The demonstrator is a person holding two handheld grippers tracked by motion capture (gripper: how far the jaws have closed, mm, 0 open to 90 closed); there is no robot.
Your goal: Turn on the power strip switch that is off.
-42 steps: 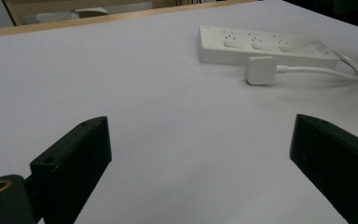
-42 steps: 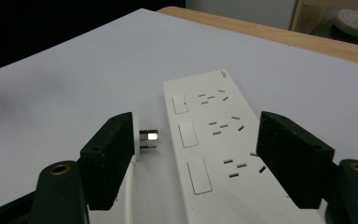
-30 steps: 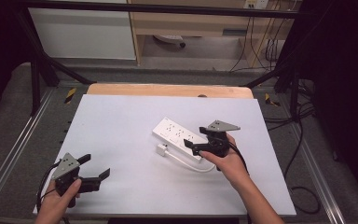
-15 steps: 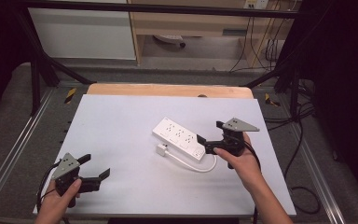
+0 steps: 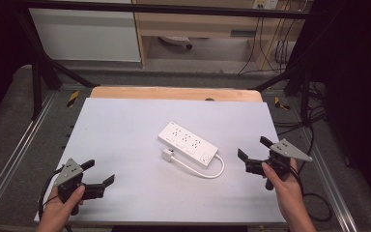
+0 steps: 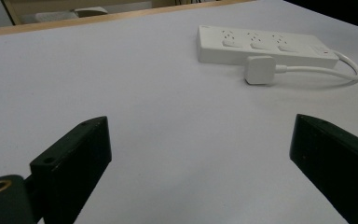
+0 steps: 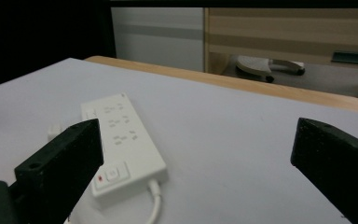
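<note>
A white power strip (image 5: pixel 188 143) lies flat at the middle of the white table (image 5: pixel 121 121), its cable (image 5: pixel 207 172) looping back to a white plug (image 5: pixel 168 155) beside it. My right gripper (image 5: pixel 252 148) hovers open to the right of the strip, apart from it, jaws pointing left. In the right gripper view the strip (image 7: pixel 121 140) lies just past my open right gripper (image 7: pixel 196 127), the plug (image 7: pixel 53 130) behind the left jaw. My left gripper (image 5: pixel 98 172) is open near the front left corner. The left gripper view has the strip (image 6: pixel 261 44) and plug (image 6: pixel 259 70) far beyond my open left gripper (image 6: pixel 200 125).
A wooden strip (image 5: pixel 174 93) runs along the table's far edge. Metal rails (image 5: pixel 319 164) flank both sides, with cables (image 5: pixel 314 121) on the floor at the right. A cabinet and shelving (image 5: pixel 198 24) stand beyond the table.
My right gripper has drawn back to the right, away from the power strip's near end. The strip stays on the table. The left gripper has barely moved.
</note>
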